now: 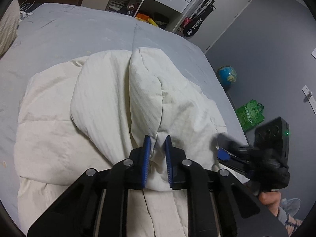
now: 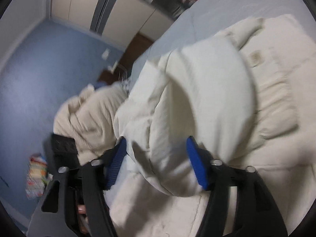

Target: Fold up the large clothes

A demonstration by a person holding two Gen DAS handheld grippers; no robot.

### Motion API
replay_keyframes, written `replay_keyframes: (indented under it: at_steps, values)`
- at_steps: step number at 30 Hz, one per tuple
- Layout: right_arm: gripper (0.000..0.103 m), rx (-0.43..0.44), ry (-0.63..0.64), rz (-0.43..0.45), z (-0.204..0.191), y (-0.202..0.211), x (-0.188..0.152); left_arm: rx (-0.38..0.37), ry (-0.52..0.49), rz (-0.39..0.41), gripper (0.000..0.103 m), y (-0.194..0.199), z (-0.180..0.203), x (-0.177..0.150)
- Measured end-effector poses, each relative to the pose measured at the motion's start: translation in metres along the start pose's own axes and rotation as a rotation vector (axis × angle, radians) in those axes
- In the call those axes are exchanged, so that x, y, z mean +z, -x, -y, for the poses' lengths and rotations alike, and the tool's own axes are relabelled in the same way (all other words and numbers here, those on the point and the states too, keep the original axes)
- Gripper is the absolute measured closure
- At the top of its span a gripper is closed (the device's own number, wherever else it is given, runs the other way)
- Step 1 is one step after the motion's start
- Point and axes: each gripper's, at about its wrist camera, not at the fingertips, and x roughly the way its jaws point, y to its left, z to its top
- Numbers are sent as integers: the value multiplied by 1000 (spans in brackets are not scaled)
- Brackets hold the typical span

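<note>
While bunched: one cream garment (image 1: 110, 98)

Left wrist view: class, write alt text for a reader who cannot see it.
The left gripper pinches a bunched fold of a puffy cream coat lying on a grey-blue bed. The right gripper shows at the coat's right edge.

I see cream quilted cloth, matt and creased, on the padded jacket (image 1: 110, 98) spread over the smooth pale-blue bed cover (image 1: 79, 29). My left gripper (image 1: 158, 148) has matt black plastic arms, ribbed blue pads and shiny metal pivot pins; my right gripper (image 2: 156, 158) is built likewise. A glossy globe (image 1: 227, 76) shows beyond.
</note>
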Motion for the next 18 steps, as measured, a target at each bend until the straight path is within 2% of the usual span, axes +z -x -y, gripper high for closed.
replay_keyframes:
  at_steps: [1,3,7,11,14,16,18]
  values:
    - [93,-23,40,-4,-6,-3,-2,-1,0,-3,90,1,-1,-1]
    - [97,-12,96,42,-19,5,-6,-3,0,0,92,4,-3,-5]
    - [97,-62,207,124,-45,26,-24,-36,-10,-5,94,8,0,-15]
    - [96,-162,277,73,-38,15,-43,-2,14,-69,102,-8,-12,-39]
    - [94,-233,314,48,-31,1,-52,66,62,-138,103,-32,-34,-60]
    - [89,-257,320,23,-25,-9,-54,81,67,-145,103,-39,-40,-67]
    - [88,-264,327,18,-18,-9,-61,54,70,-110,103,-34,-39,-68]
